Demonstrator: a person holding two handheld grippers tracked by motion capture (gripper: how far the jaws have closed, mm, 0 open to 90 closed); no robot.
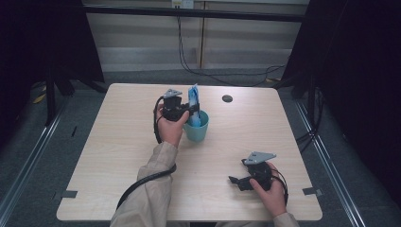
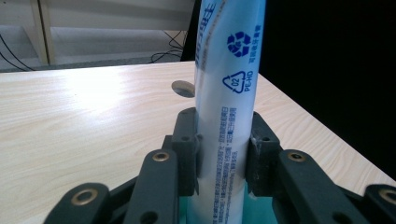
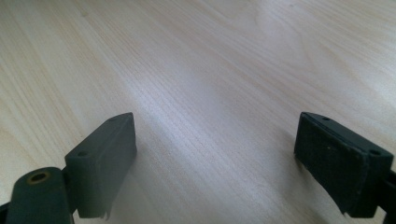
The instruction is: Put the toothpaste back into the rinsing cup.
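Near the centre of the light wooden table (image 1: 118,142), the left gripper (image 1: 190,110) is clamped on a white-and-blue plastic tube printed with recycling marks (image 1: 194,100). The tube stands upright with its lower end inside a round teal plastic cup (image 1: 197,129). In the left gripper view both black jaws press flat against opposite sides of the tube (image 2: 226,116). The left hand (image 1: 169,126) extends forward, forearm in a beige sleeve (image 1: 151,189). The right gripper (image 1: 236,181) rests low near the table's front edge, well apart from the cup, jaws spread wide over bare wood, with the right hand (image 1: 272,191) behind it.
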